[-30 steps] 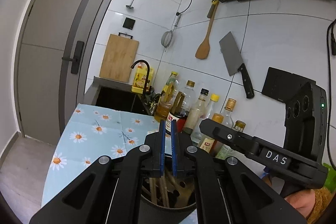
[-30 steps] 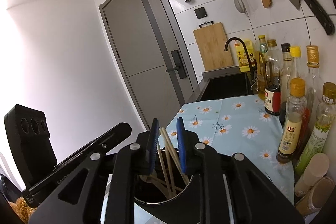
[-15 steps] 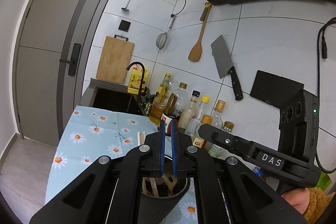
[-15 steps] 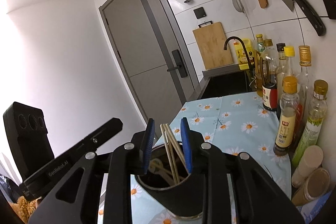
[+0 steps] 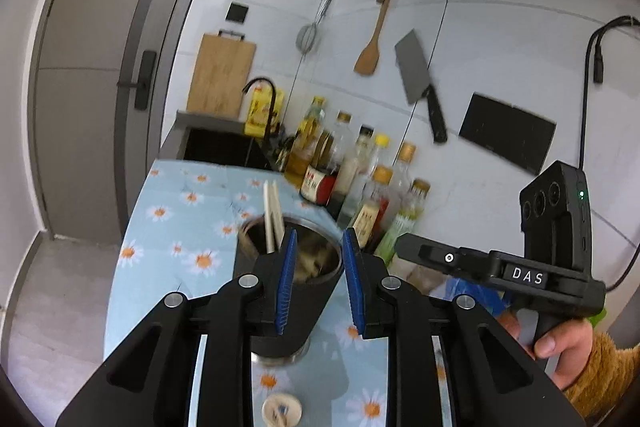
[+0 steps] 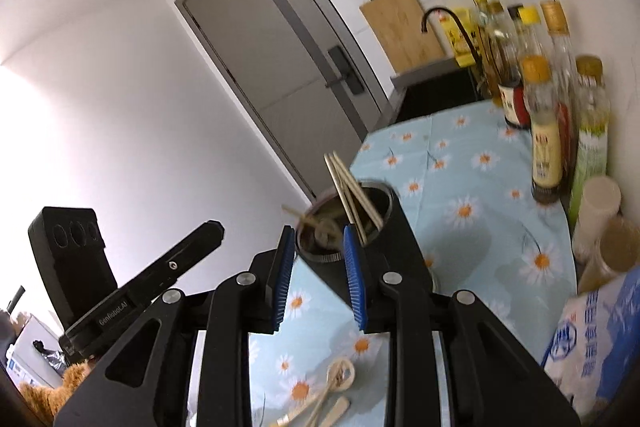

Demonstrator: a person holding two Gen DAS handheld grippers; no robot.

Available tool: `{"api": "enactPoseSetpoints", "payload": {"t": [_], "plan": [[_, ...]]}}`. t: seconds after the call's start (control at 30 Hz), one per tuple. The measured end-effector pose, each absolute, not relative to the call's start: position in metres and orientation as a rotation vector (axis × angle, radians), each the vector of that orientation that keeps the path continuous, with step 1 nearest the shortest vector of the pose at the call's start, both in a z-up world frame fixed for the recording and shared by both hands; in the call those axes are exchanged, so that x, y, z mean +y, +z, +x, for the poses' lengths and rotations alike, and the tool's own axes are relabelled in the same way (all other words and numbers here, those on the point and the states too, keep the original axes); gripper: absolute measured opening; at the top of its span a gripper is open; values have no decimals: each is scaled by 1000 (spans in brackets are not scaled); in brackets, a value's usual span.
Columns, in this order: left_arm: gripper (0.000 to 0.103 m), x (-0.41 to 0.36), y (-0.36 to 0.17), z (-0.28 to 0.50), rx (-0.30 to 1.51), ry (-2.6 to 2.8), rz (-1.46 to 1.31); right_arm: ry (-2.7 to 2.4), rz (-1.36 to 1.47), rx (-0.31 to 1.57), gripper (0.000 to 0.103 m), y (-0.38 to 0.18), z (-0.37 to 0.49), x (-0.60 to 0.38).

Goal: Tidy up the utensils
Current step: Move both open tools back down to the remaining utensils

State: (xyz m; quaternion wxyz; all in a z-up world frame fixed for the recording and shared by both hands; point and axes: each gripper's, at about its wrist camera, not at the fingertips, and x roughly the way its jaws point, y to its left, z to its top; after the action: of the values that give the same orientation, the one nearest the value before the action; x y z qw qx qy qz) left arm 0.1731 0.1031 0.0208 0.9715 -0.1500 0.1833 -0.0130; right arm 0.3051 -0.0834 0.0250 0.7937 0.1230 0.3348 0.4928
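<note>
Lettering "DAS" marks the right gripper (image 5: 460, 259); both grippers' fingers spread, empty, near the chopstick holder (image 5: 288, 291).

Black holder (image 5: 296, 311) upright at frame centre; pale chopsticks (image 5: 273, 217) stand tilted inside. Wooden utensils (image 6: 324, 397) lie flat, bottom centre.

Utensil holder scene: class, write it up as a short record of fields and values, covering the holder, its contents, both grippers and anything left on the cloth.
holder: dark round utensil holder, upright on the daisy tablecloth
contents: pale chopsticks sticking out above the rim; other items inside are blurred
left gripper: open, empty, above the holder
right gripper: open, empty, beside the holder
loose items: wooden utensils lying on the cloth in the right wrist view
backdrop: bottles along the tiled wall
</note>
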Motion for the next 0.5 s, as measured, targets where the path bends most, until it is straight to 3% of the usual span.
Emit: {"api": "enactPoseSetpoints", "payload": {"t": [0.5], "plan": [[23, 107, -40, 129, 646, -24, -339, 1064, 285, 1099, 29, -52, 269, -82]]}}
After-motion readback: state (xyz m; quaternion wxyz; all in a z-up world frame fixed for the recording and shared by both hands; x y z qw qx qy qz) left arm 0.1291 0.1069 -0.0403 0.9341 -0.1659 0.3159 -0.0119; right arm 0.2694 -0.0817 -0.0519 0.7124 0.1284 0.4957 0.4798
